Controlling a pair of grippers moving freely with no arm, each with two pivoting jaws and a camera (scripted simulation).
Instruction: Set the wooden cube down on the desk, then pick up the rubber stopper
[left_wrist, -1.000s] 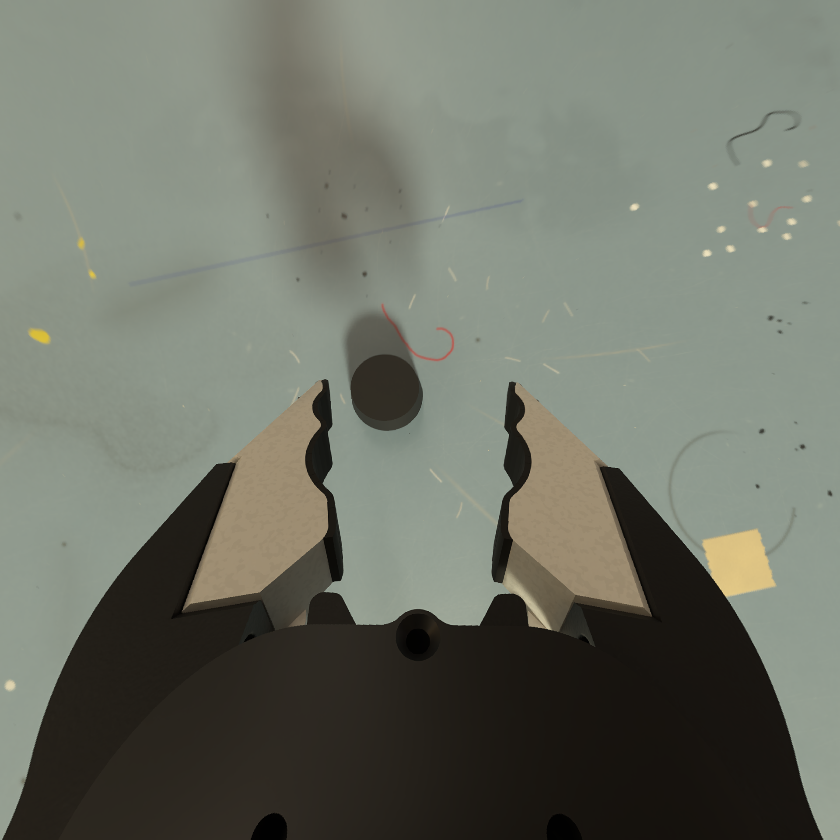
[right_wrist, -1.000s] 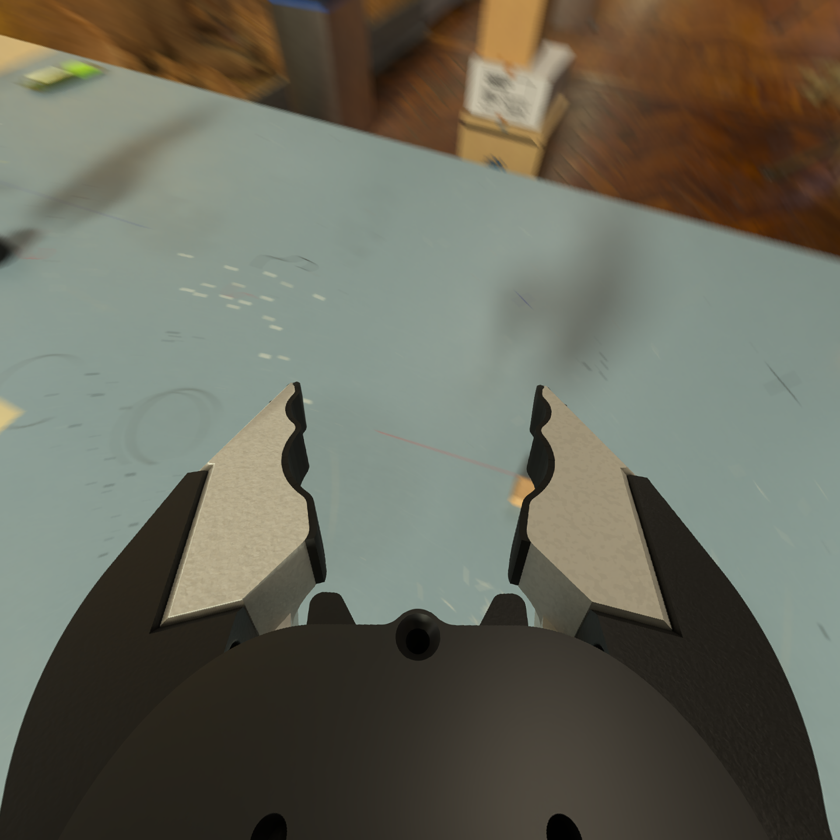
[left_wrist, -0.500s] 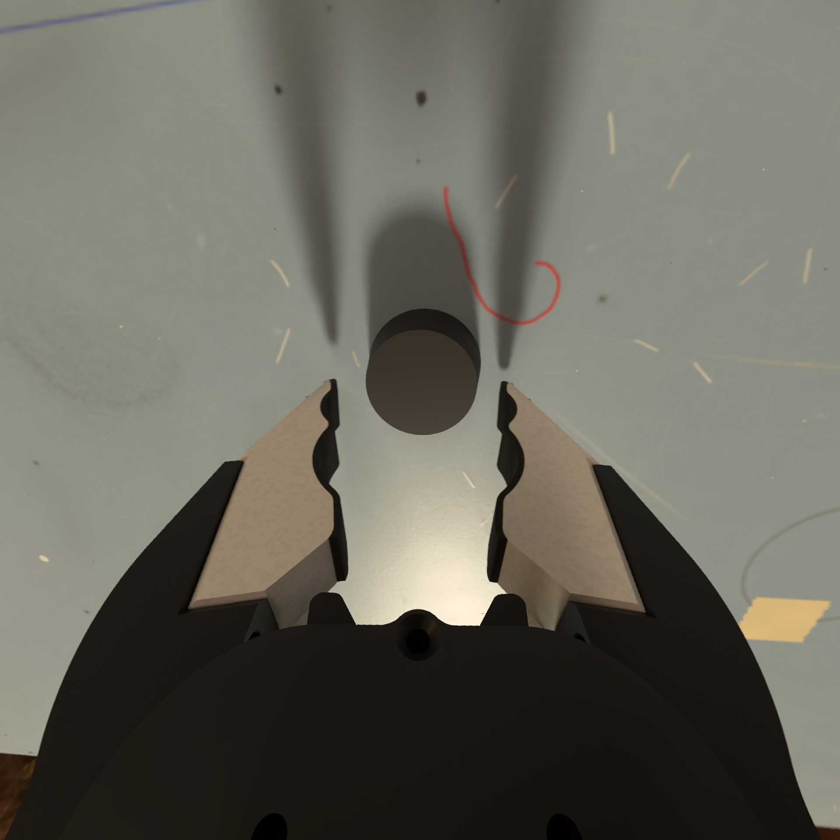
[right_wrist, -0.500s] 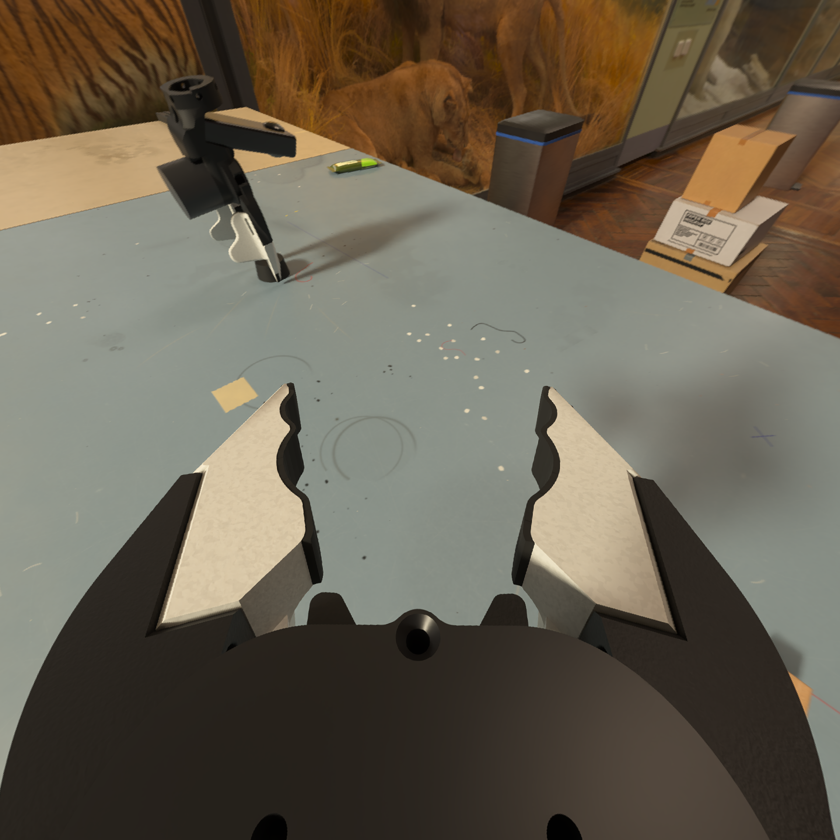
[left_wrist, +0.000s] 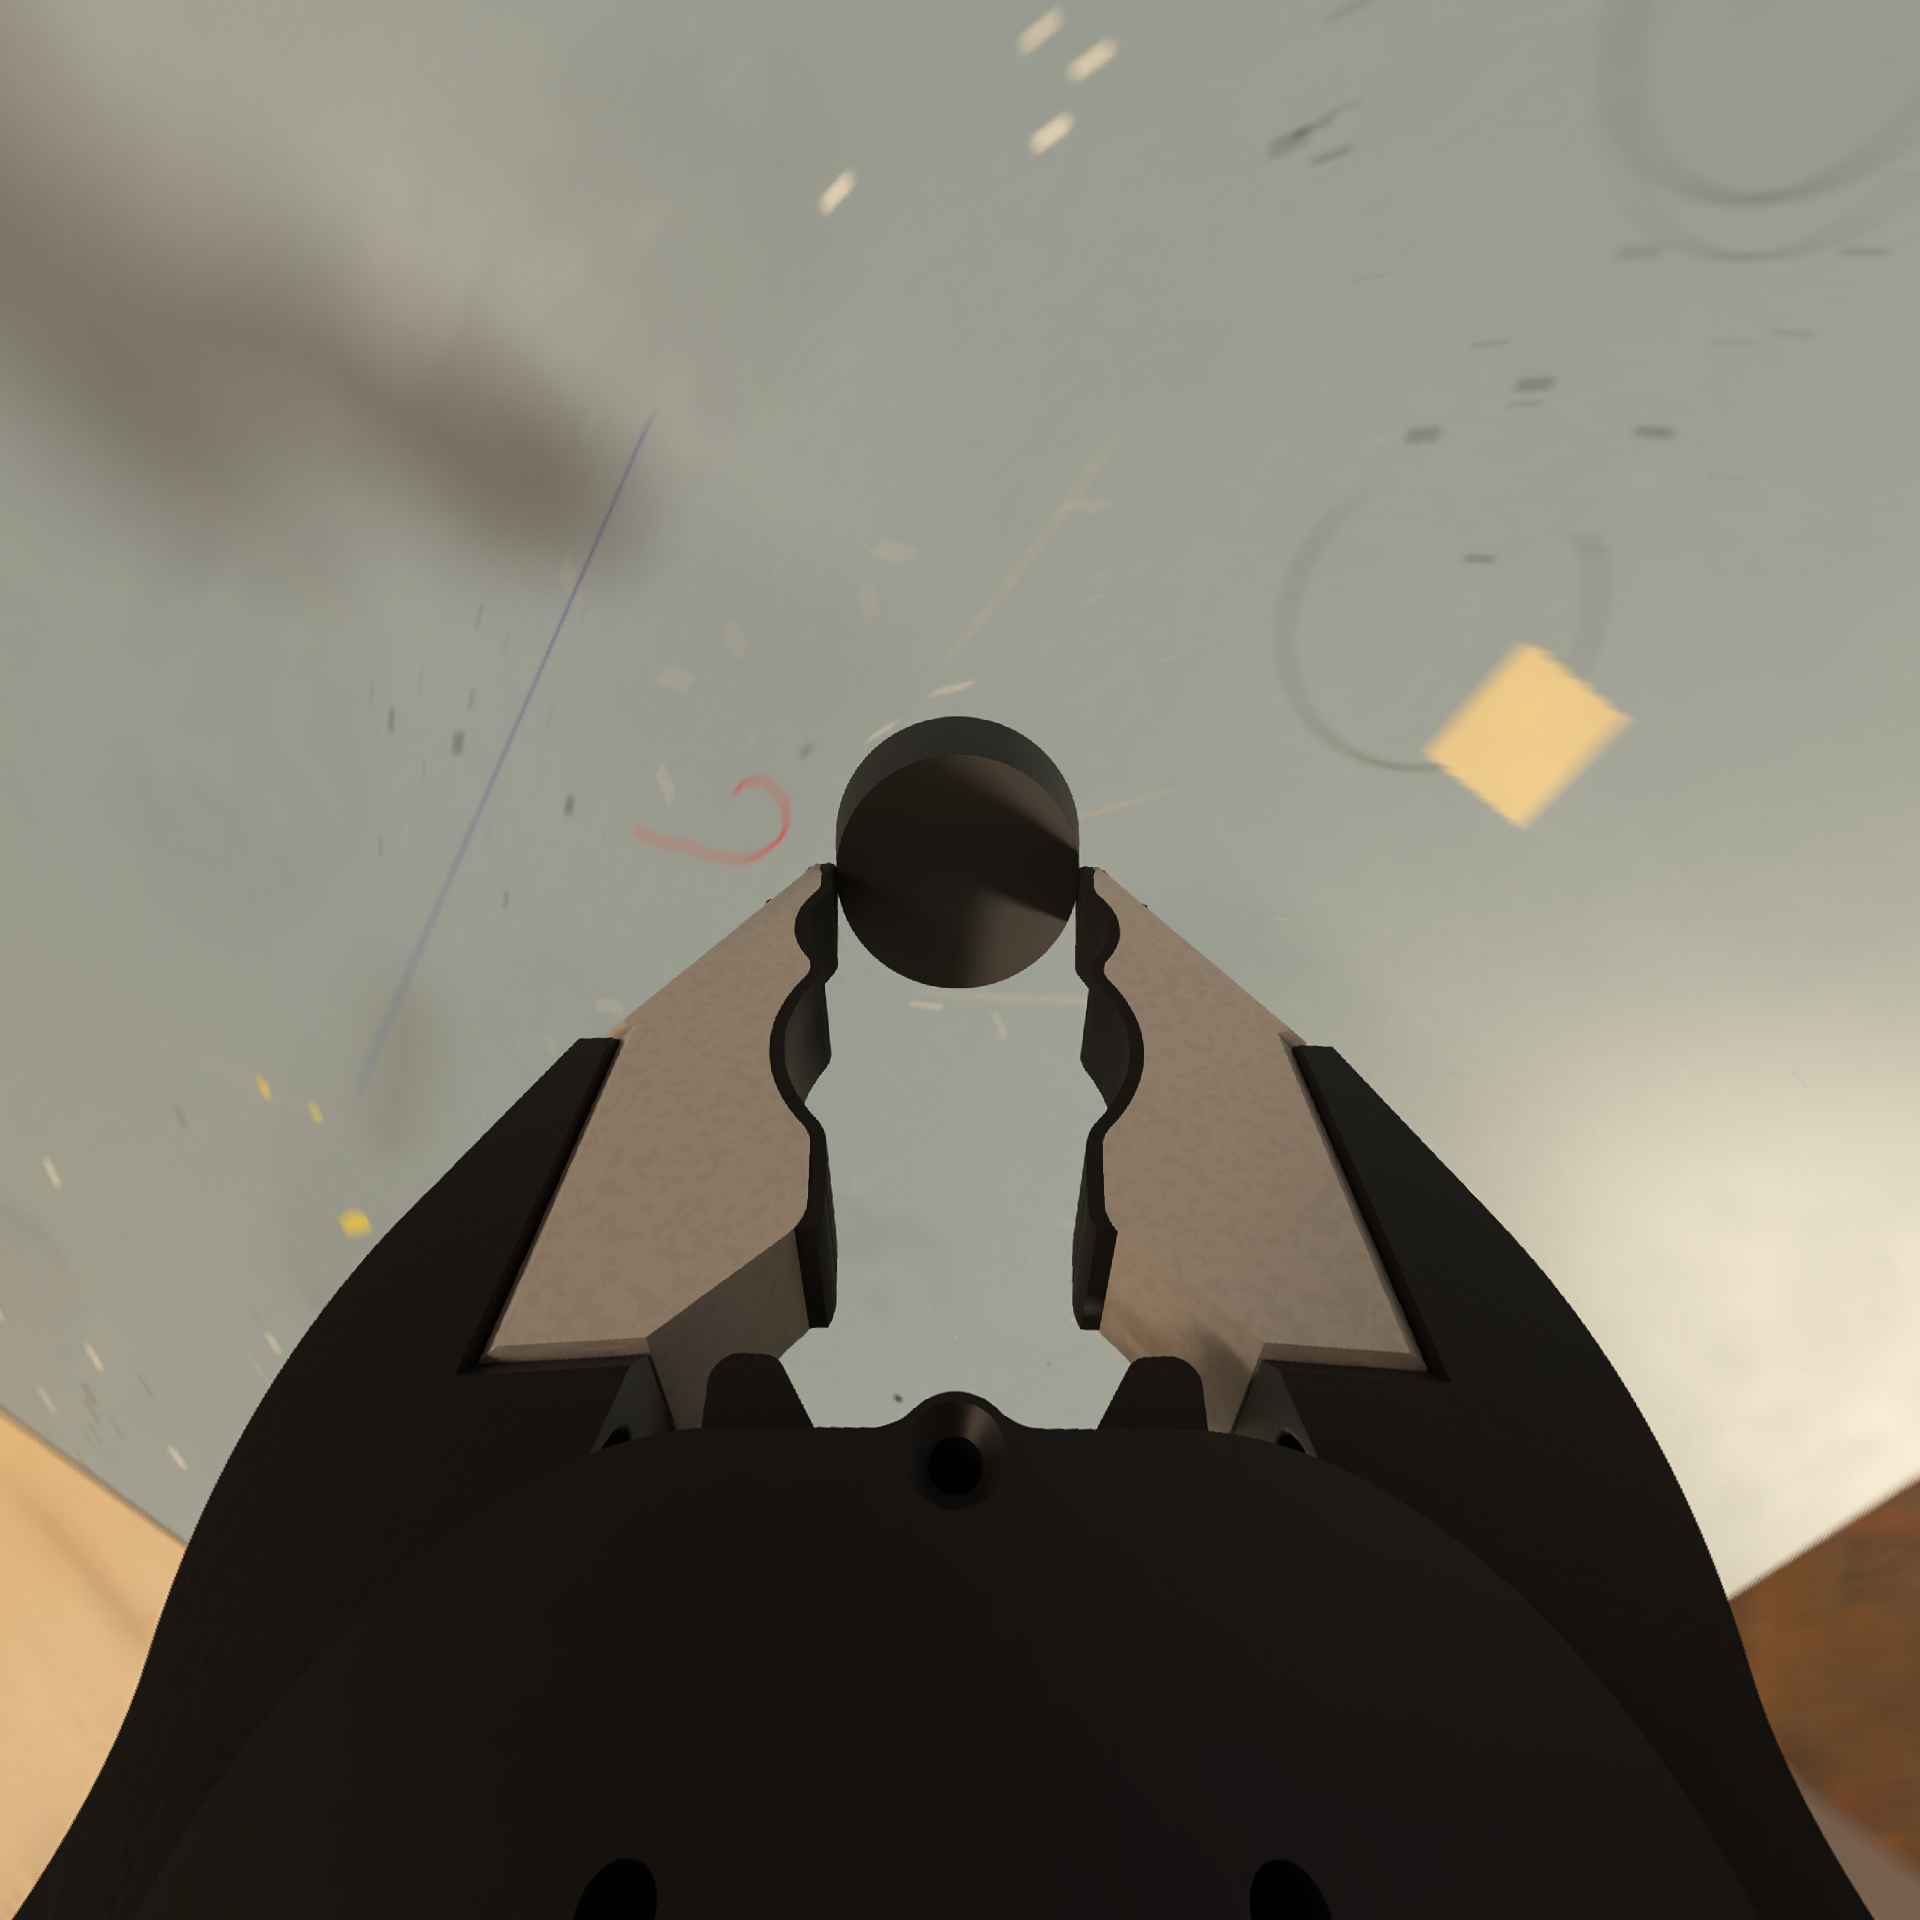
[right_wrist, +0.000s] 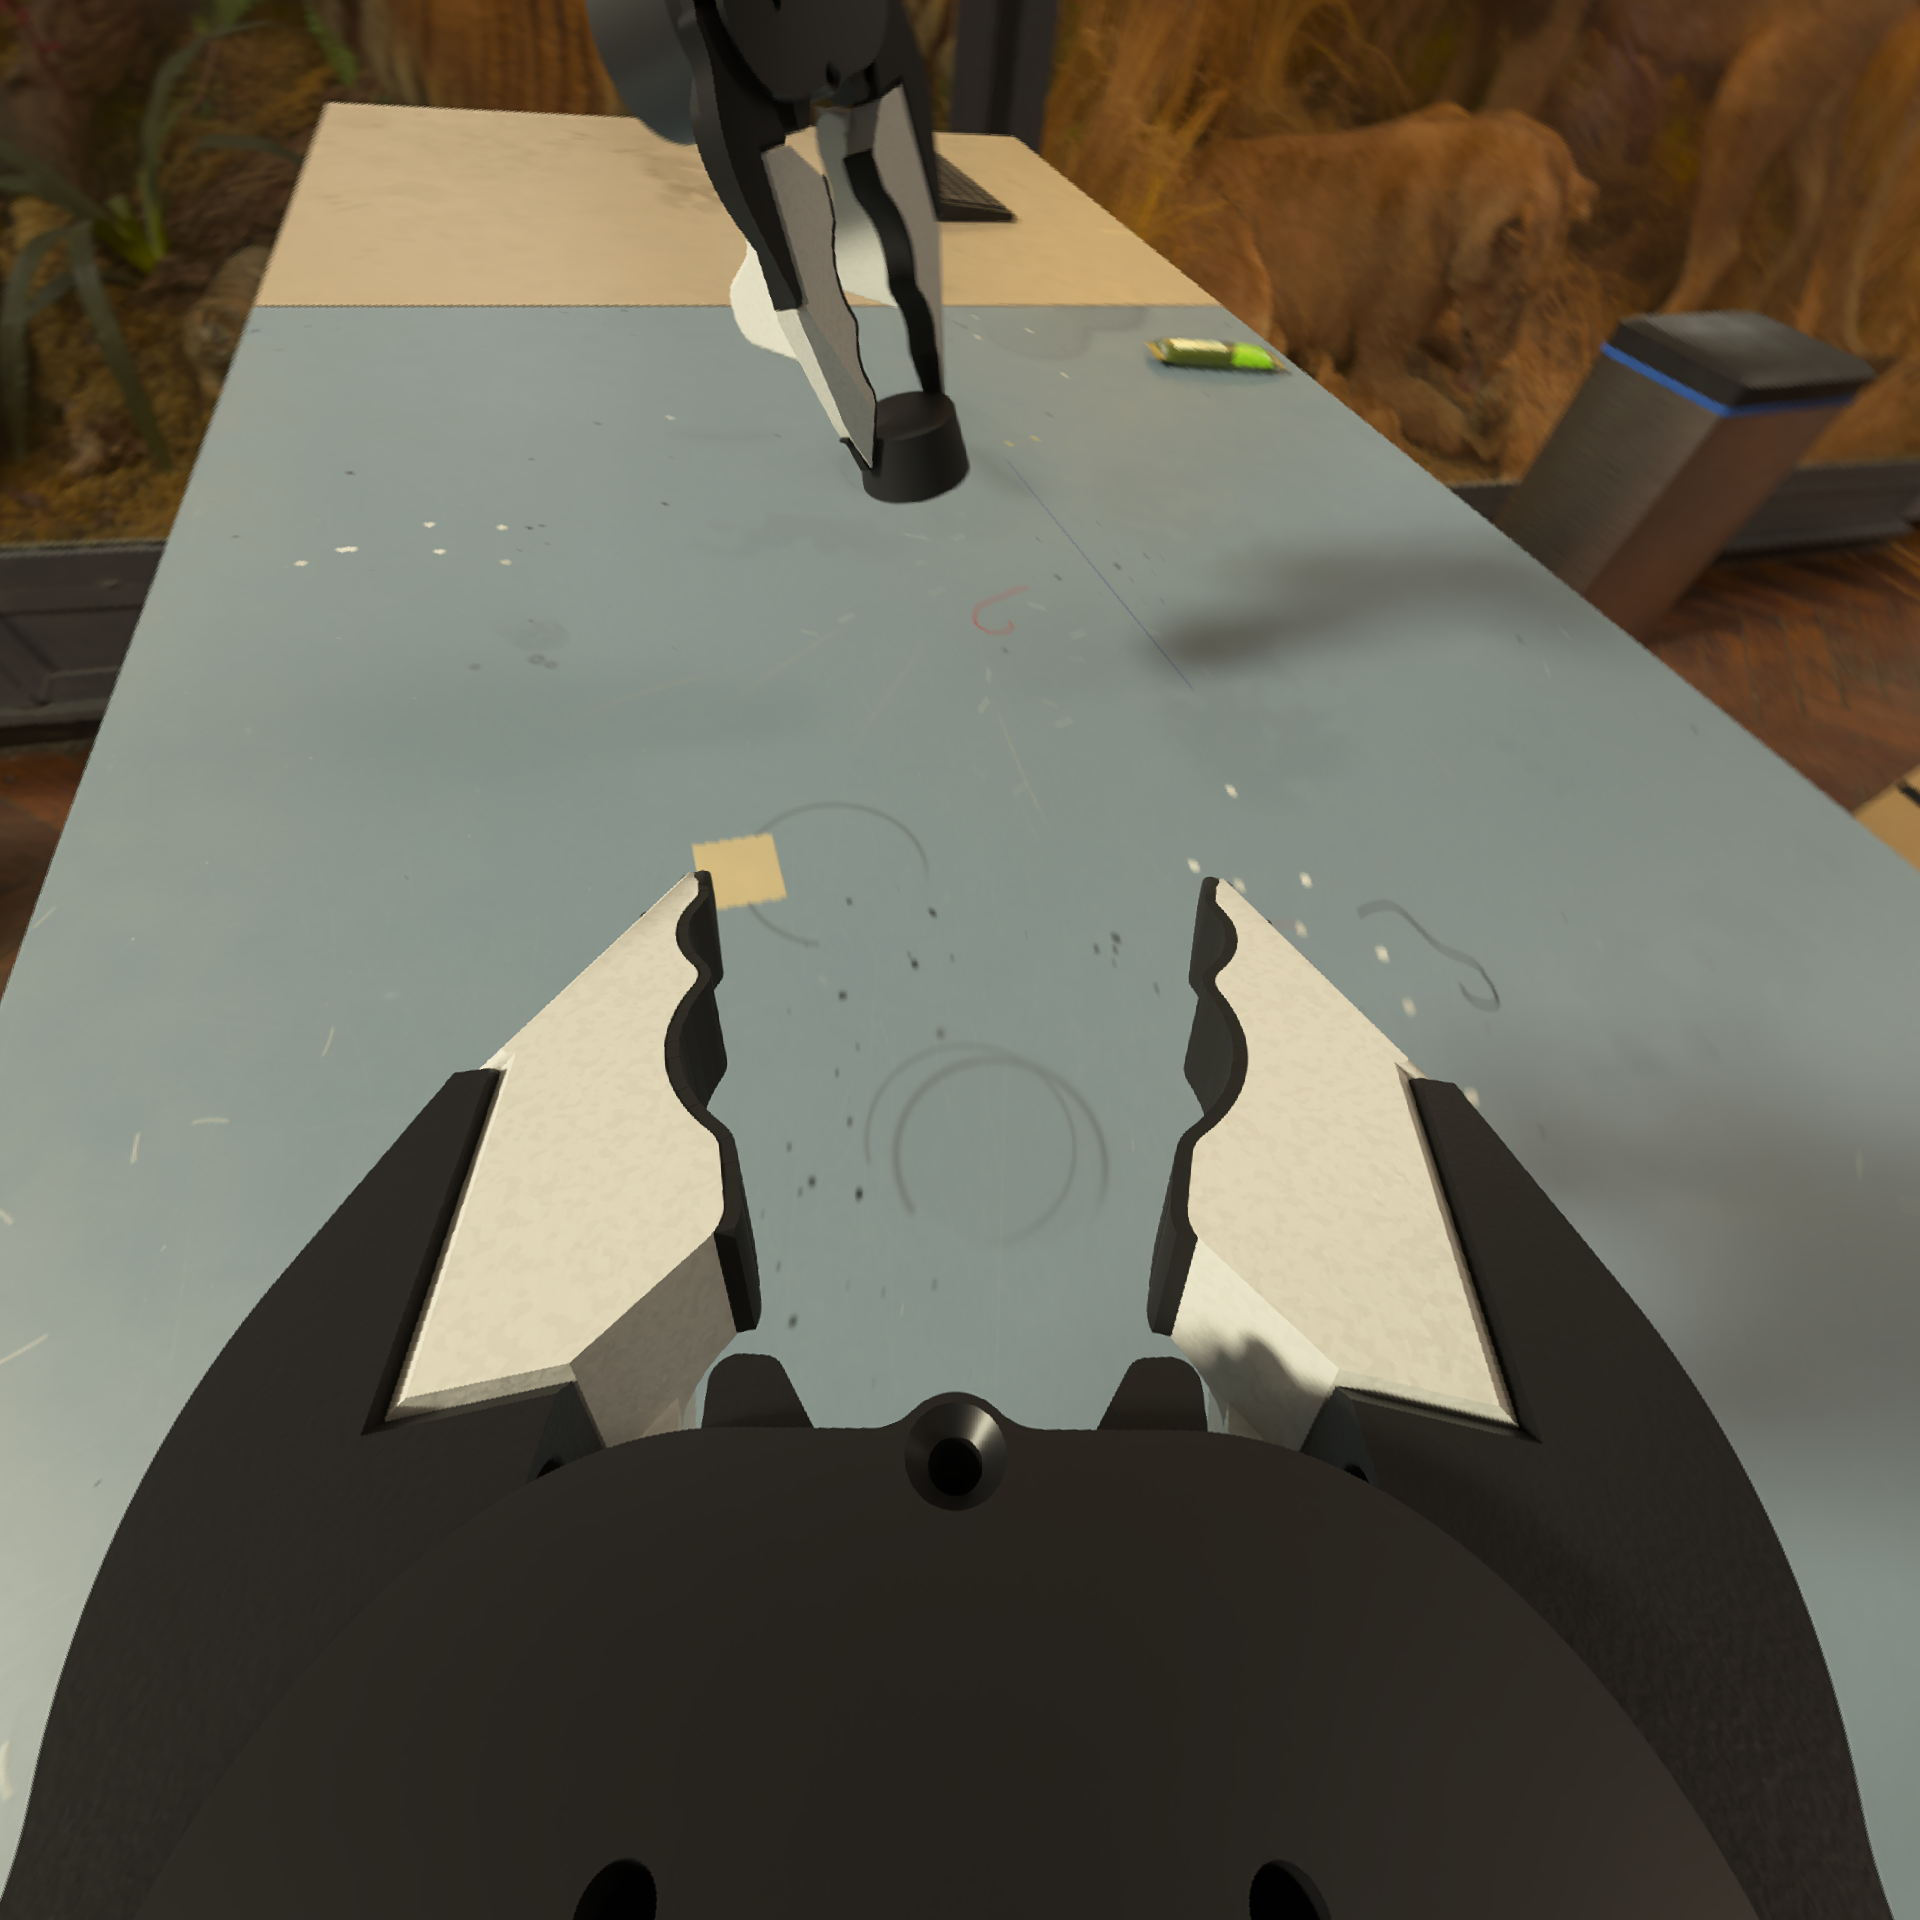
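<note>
The rubber stopper (left_wrist: 956, 862) is a dark round plug, pinched between the tips of my left gripper (left_wrist: 956, 883). It hangs clear of the grey-blue desk (left_wrist: 1351, 1039). In the right wrist view the left gripper (right_wrist: 899, 426) holds the stopper (right_wrist: 920, 457) above the far part of the desk (right_wrist: 416, 727), and its shadow falls off to the right. My right gripper (right_wrist: 956, 904) is open and empty, low over the near part of the desk. The wooden cube is not in view.
A tan tape square (right_wrist: 740, 873) lies on the desk ahead of the right gripper and also shows in the left wrist view (left_wrist: 1522, 732). A green-yellow item (right_wrist: 1210, 353) lies near the right edge. A dark keyboard (right_wrist: 966, 197) sits on the far tan section. A grey bin (right_wrist: 1704, 447) stands beside the desk.
My left gripper has shut on the stopper and lifted it off the desk. The right wrist view has swung round and now looks along the desk at the left gripper.
</note>
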